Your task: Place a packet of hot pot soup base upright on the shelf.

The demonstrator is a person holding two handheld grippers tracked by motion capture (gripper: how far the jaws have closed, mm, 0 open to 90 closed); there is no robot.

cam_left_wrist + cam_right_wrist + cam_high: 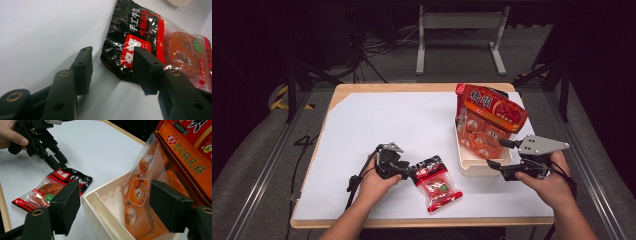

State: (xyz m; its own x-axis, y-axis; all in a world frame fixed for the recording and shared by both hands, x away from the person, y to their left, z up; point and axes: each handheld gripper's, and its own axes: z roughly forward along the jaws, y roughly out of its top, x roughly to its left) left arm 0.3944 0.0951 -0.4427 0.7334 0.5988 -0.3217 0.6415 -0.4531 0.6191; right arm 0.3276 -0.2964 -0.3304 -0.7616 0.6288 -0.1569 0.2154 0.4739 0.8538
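A small red and black snack packet (pixel 438 186) lies flat near the table's front edge. My left gripper (pixel 411 172) is at its black top end with the jaws apart; in the left gripper view (pixel 113 53) the packet (pixel 150 32) reaches between the open jaws, and no pad presses on it. A large orange pouch (pixel 489 120) stands tilted in a cream box (pixel 472 169). My right gripper (pixel 495 153) is open at the box's near right side; in the right gripper view (pixel 113 195) its jaws frame the box wall (pixel 97 215) and the pouch (pixel 175 157).
A white sheet (pixel 387 125) covers the wooden table. The right gripper view shows the small packet (pixel 50 190) and the left gripper (pixel 58 161) to the left of the box. A metal stand and cables lie on the floor behind the table.
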